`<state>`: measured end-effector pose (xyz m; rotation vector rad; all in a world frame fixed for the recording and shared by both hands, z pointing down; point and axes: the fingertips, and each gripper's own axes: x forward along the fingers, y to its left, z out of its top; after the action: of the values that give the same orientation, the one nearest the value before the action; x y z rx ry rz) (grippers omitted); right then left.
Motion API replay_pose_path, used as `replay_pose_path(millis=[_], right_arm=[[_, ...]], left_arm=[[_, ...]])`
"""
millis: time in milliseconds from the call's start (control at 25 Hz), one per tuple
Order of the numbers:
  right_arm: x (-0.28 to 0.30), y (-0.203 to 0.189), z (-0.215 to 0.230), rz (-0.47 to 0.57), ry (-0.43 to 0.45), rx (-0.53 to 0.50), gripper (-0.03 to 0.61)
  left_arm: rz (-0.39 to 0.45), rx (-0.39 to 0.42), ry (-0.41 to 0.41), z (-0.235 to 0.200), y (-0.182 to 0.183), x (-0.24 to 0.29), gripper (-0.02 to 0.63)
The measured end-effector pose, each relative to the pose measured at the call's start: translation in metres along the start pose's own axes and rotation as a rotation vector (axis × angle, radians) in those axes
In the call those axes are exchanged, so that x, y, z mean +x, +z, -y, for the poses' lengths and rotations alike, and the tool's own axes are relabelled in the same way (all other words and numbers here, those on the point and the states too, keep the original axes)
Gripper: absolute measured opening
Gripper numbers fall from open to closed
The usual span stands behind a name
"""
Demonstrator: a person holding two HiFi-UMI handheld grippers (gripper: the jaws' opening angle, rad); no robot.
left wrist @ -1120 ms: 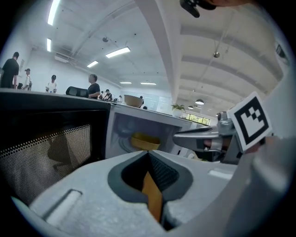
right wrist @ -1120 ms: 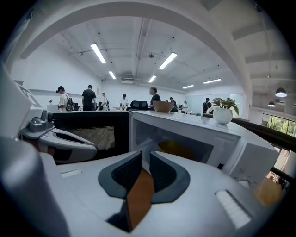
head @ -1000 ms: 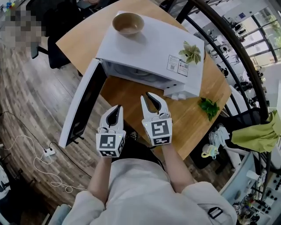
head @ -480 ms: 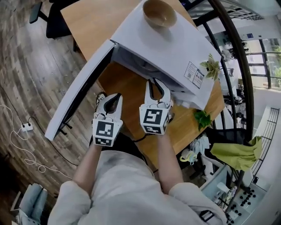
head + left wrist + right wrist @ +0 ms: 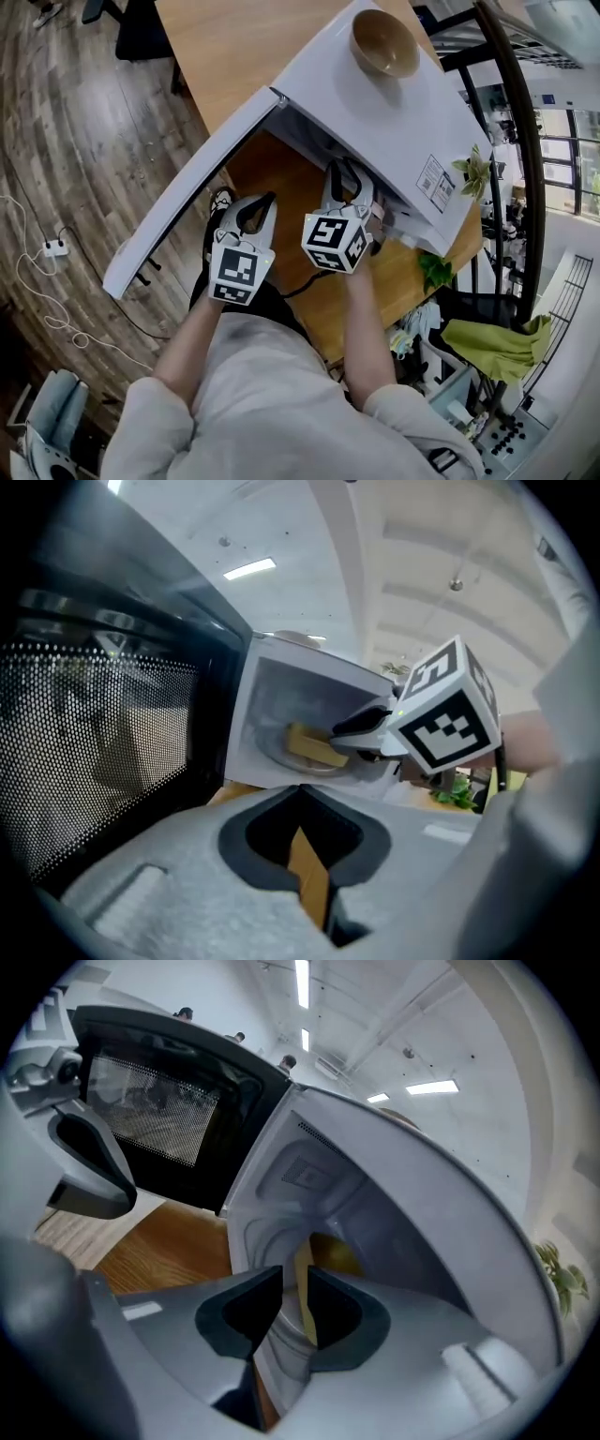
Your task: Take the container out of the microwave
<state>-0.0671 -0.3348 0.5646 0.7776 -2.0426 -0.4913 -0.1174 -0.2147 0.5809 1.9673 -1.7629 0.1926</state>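
The white microwave [image 5: 375,103] stands on the wooden table [image 5: 281,183] with its door [image 5: 187,197] swung open to the left. Inside, a yellow container [image 5: 309,747] rests on the glass turntable and also shows in the right gripper view [image 5: 336,1255]. My right gripper [image 5: 344,178] reaches into the mouth of the oven. Its jaws have just been opening and stand apart, with nothing between them [image 5: 295,1283]; the container lies ahead of the tips. My left gripper [image 5: 265,201] hovers over the table in front of the opening, tips together and empty [image 5: 300,794].
A tan bowl [image 5: 384,42] and a small pale plant [image 5: 473,173] sit on top of the microwave. A green leafy sprig [image 5: 433,270] lies on the table at the right. The open door [image 5: 94,733] stands close on the left gripper's left. A power strip [image 5: 54,248] lies on the floor.
The right gripper has moved forward to the oven's mouth, rolled, and its jaws have parted. The left gripper has come down a little in front of the opening.
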Motion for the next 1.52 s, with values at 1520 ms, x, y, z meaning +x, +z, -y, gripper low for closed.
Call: replay_pose_path(millis=[1520], right_arm=[[0.08,-0.023,0.002,-0.212,0.1,-0.23,0.238]], left_arm=[[-0.036,-0.001,0.025,-0.014,-0.002,0.007,0.003]])
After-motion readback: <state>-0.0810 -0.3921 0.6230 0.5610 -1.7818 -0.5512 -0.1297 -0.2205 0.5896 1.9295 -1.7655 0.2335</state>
